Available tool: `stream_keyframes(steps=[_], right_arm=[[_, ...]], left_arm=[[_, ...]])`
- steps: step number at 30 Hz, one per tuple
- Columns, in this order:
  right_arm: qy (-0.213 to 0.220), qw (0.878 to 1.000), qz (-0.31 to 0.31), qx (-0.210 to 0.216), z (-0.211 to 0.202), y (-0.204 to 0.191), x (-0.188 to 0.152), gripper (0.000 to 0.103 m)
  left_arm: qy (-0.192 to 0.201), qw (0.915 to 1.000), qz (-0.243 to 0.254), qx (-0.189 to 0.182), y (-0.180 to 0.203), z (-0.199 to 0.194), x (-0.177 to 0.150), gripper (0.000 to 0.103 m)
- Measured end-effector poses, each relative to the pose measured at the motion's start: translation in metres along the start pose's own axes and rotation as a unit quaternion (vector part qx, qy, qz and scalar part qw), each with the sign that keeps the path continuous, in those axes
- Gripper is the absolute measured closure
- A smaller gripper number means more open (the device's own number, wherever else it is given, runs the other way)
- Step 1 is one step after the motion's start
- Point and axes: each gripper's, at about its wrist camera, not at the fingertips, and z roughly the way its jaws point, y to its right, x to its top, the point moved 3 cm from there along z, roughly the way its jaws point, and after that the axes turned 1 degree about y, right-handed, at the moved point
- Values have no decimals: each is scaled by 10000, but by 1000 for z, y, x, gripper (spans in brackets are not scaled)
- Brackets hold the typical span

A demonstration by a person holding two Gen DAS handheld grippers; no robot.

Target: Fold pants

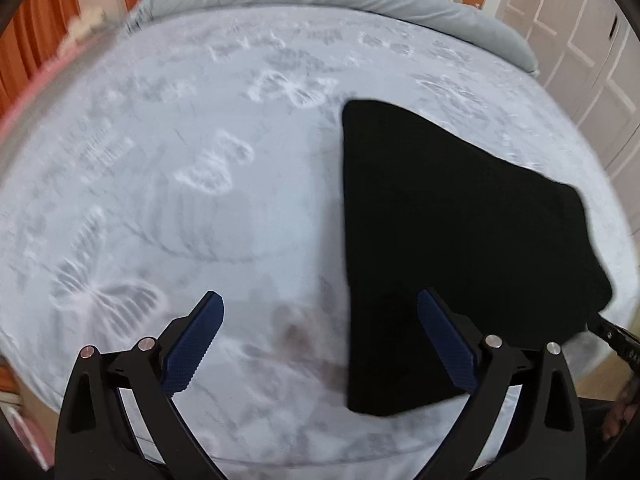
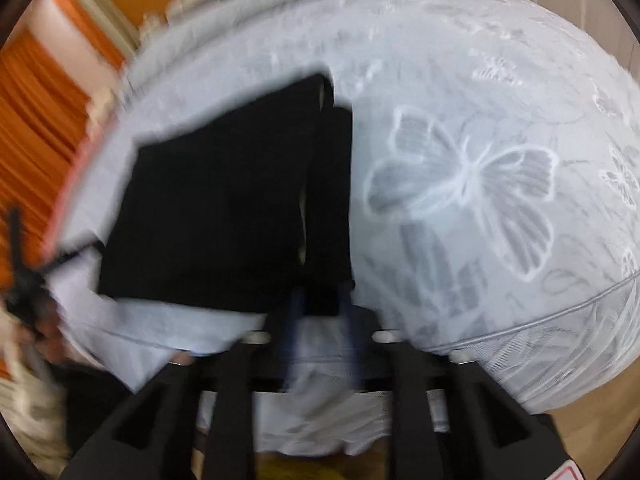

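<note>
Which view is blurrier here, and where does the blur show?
Right wrist view: heavy motion smear across the black folded pants and right gripper. Left wrist view: sharper, left gripper crisp, mild blur at the bed's left edge.

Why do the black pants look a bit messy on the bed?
The pants are folded, but not evenly: in the right wrist view a narrow strip sticks out past the top layer on the right, with a pale gap between. They also lie slanted near the bed edge. Nothing looks torn or spilled.
</note>
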Motion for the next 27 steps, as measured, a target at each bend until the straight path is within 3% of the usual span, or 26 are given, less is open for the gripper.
stream_keyframes(steps=[1, 3, 6, 8, 10, 12, 13, 15, 17, 18, 19, 20, 22, 27], right_arm=[[192, 9996, 194, 49, -10, 5, 4, 8], [378, 9977, 429, 367, -21, 9, 12, 7], [272, 9932, 624, 941, -18, 6, 26, 6], [-9, 9940, 679, 856, 0, 6, 31, 6], [-518, 9926, 837, 714, 30, 6, 29, 6], [-900, 9868, 943, 965, 51, -3, 23, 6], [-1018, 9838, 996, 1093, 60, -7, 20, 5], [-956, 9874, 858, 929, 67, -16, 21, 5], [-805, 9903, 761, 837, 67, -22, 22, 14], [-748, 9914, 712, 803, 68, -24, 24, 35], [-736, 9904, 735, 914, 69, -25, 26, 53], [-669, 9887, 863, 1024, 68, -23, 29, 58], [-523, 9896, 855, 1032, 58, -25, 28, 65], [-233, 9889, 680, 1300, 22, -45, 16, 67]], left_arm=[[-162, 9992, -158, -344, -1, 1, -3, 8], [-491, 9938, -423, -904, -2, 7, -9, 7], [-1143, 9764, -914, -1588, -4, 27, -21, 7], [-1331, 9700, -1120, -1696, -5, 38, -23, 6], [-1272, 9705, -1182, -1672, -3, 41, -20, 5], [-1237, 9696, -1098, -1802, 5, 41, -17, 5], [-1287, 9674, -1062, -1906, 11, 44, -18, 5], [-1328, 9664, -965, -1978, 23, 49, -17, 5], [-1372, 9645, -835, -2098, 35, 52, -15, 6], [-1356, 9661, -824, -2034, 39, 53, -13, 12], [-1286, 9695, -802, -1924, 42, 53, -11, 28], [-1229, 9703, -748, -1943, 44, 51, -9, 38], [-1102, 9699, -831, -2007, 44, 41, -3, 66], [-815, 9677, -912, -2206, 32, 3, -6, 75]])
